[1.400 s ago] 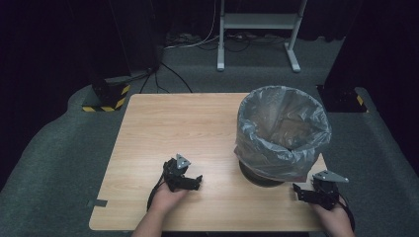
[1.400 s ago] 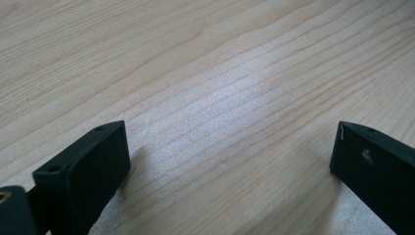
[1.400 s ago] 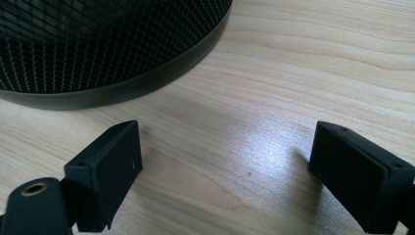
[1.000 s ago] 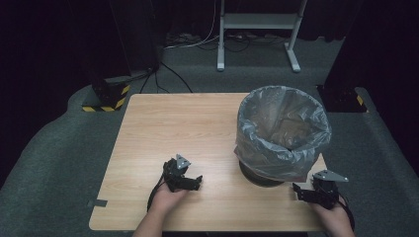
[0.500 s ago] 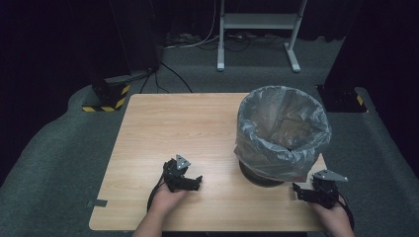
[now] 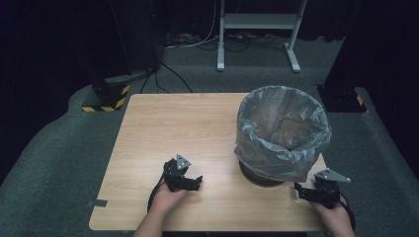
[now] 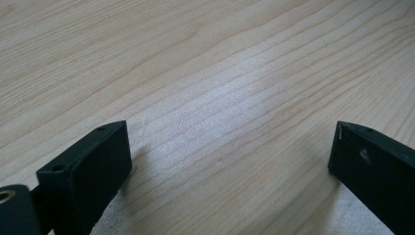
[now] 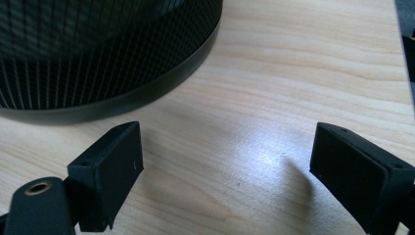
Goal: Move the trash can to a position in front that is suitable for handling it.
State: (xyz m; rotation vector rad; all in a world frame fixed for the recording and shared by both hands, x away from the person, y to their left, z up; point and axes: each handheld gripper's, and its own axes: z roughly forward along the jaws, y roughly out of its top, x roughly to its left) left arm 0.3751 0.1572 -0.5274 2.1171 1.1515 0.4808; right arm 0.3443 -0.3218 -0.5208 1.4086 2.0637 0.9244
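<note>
The left gripper rests low over the near left part of the wooden table, held in the person's left hand. In the left gripper view its jaws stand wide apart with bare wood grain between them, and nothing is held.

The right gripper sits at the near right corner of the table, held in the right hand, with its grey three-cornered plate on top. In the right gripper view its jaws are likewise spread wide and empty, resting close to the table surface.

The bin stands upright on the right half of the table, lined with a clear plastic bag folded over its rim (the bag hides most of the wall in the high view). The right gripper is just beside the bin's base, apart from it; the black mesh wall and solid bottom band of the bin show just beyond its jaws. The left gripper is well apart from the bin.

Something brownish lies inside the bin; its nature cannot be told.

Beyond the table, on the grey floor, stand a metal stand and a black post with a yellow-striped base.
</note>
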